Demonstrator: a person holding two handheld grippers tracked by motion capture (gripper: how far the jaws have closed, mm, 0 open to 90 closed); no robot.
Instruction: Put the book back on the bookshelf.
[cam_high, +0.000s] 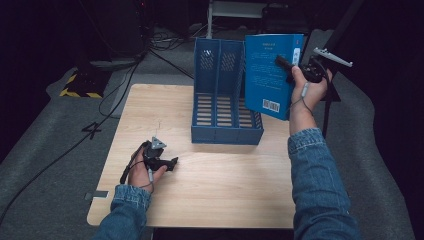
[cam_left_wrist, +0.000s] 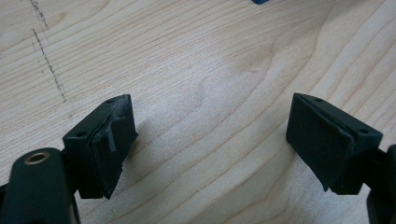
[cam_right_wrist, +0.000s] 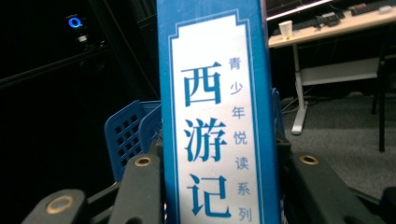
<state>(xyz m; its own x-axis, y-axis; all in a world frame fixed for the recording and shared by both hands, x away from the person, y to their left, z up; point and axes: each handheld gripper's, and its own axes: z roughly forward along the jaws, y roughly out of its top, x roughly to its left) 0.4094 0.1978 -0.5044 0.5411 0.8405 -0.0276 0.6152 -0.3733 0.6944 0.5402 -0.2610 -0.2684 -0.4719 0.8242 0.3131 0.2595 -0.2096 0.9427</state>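
Blue against the dark room, the book (cam_high: 270, 75) stands upright in your right gripper (cam_high: 295, 67), its spine clamped between the two jaws, which press on it from either side; in the right gripper view the white spine label (cam_right_wrist: 217, 135) rises straight up out of the gap between them. Just beyond those jaws and below the book sits the blue file rack (cam_high: 220, 100), its perforated walls (cam_right_wrist: 128, 133) showing behind the left-hand jaw. The book's lower corner hangs over the rack's right end; whether it touches the rack you cannot tell.

Your left gripper (cam_high: 167, 162) lies low over the pale wooden worktop (cam_high: 210, 185), well apart from the rack. Its jaws stand wide apart, with bare wood grain (cam_left_wrist: 210, 107) between them. A faint pencil line (cam_left_wrist: 46, 63) runs across the boards beyond the left-hand jaw.
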